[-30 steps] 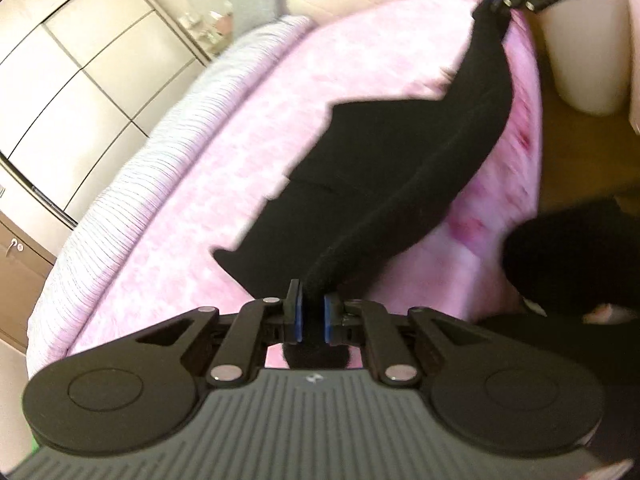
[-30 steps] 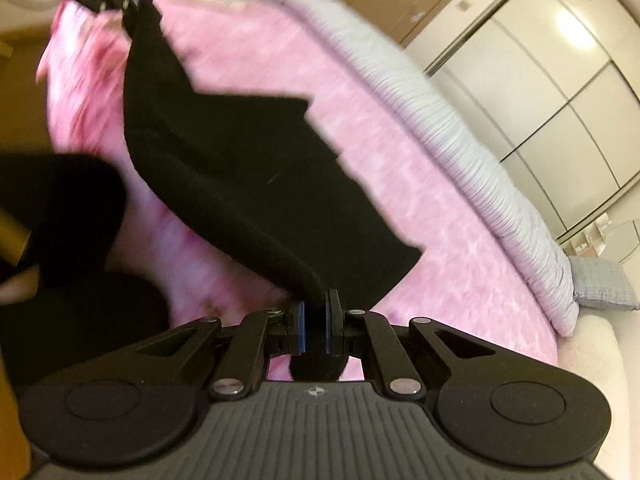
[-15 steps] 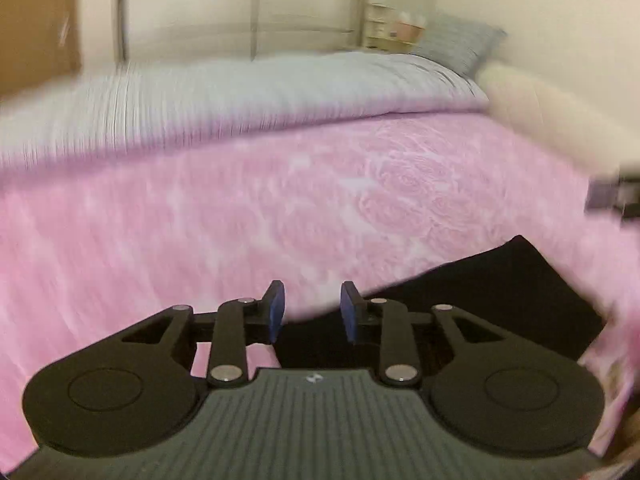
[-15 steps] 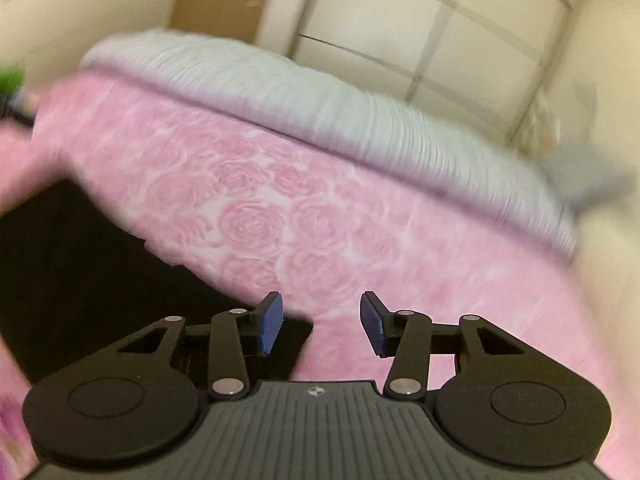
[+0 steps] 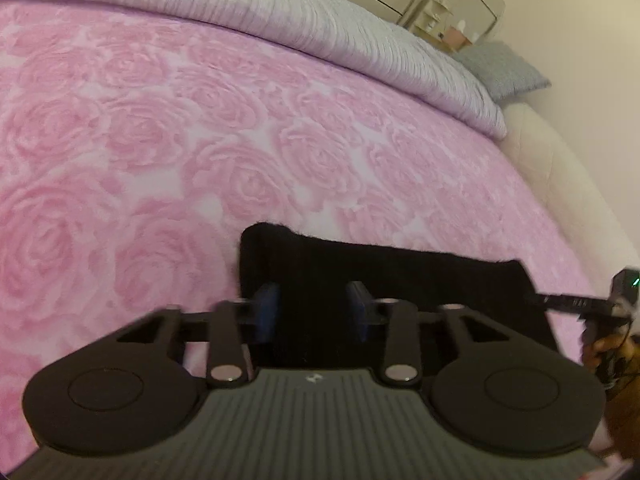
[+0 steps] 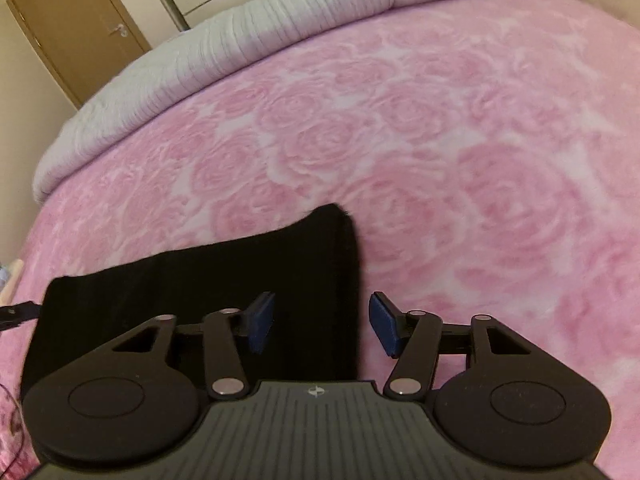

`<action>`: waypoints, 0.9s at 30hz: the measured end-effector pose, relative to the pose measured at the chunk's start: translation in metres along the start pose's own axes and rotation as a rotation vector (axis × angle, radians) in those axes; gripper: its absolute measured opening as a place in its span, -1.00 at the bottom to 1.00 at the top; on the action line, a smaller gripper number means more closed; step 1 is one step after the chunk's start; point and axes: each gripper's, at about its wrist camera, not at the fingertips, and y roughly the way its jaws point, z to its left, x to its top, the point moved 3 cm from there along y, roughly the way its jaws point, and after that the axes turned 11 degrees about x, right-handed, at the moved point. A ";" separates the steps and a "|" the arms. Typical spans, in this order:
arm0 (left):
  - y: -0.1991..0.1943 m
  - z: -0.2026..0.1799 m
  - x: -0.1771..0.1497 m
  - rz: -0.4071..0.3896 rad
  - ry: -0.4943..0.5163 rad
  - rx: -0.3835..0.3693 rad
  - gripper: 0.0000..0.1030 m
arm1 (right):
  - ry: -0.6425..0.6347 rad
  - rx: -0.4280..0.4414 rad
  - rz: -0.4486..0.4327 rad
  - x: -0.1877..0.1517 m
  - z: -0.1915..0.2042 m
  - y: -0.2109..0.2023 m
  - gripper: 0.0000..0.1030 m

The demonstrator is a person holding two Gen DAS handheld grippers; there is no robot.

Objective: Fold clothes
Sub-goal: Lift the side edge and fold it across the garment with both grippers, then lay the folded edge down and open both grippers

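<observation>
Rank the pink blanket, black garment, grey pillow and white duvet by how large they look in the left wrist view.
1. Pink blanket, fills most of the frame.
2. White duvet and black garment: close in apparent area, and the garment is nearer and partly hidden by the gripper, so unranked.
3. Grey pillow, smallest, though farthest away.

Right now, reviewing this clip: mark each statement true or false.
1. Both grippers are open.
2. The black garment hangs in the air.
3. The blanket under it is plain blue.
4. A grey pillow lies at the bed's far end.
1. True: left gripper and right gripper both stand open, holding nothing.
2. False: the black garment lies flat on the bed.
3. False: the blanket is pink with a rose pattern.
4. True: grey pillow.
</observation>
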 end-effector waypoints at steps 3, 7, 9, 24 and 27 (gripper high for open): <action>0.003 -0.012 0.003 -0.070 0.113 0.049 -0.93 | -0.084 -0.024 -0.062 0.000 0.010 -0.005 -0.87; 0.006 -0.017 0.001 -0.134 0.248 0.138 -0.93 | -0.130 -0.038 -0.150 0.006 0.016 -0.015 -0.90; 0.022 -0.008 -0.010 -0.077 0.245 0.168 -0.90 | -0.112 -0.077 -0.119 0.003 0.010 -0.004 -0.90; -0.074 -0.080 -0.064 -0.160 0.229 0.110 -0.54 | -0.222 -0.118 -0.188 -0.063 0.092 -0.072 -0.01; -0.070 -0.097 -0.100 -0.134 0.256 0.103 -0.45 | -0.350 -0.148 -0.143 -0.105 0.121 -0.064 0.10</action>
